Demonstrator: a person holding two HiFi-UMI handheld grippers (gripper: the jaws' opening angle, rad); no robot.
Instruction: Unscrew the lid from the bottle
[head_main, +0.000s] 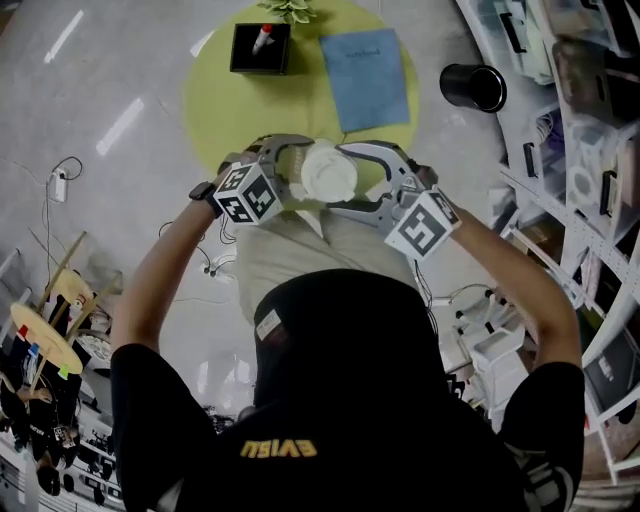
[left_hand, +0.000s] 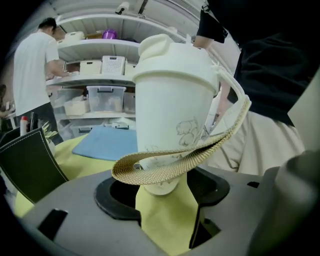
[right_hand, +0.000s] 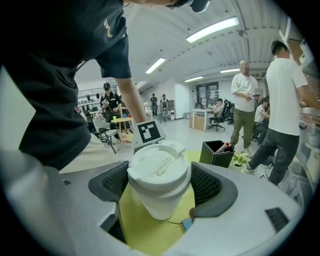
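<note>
Bottle (head_main: 328, 172) held aloft between both hands: my left fingers (left_hand: 107, 200) pinch its base to keep the body from turning, while my right fingers (right_hand: 212, 187) clamp the still-seated lid (right_hand: 159, 167), placed to twist it off.

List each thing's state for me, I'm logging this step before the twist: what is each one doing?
bottle: in the air, held at both ends
lid: on the bottle, not yet off
left gripper: shut on the bottle's base
right gripper: shut on the lid
strap: loose loop
notebook: closed, lying flat
</note>
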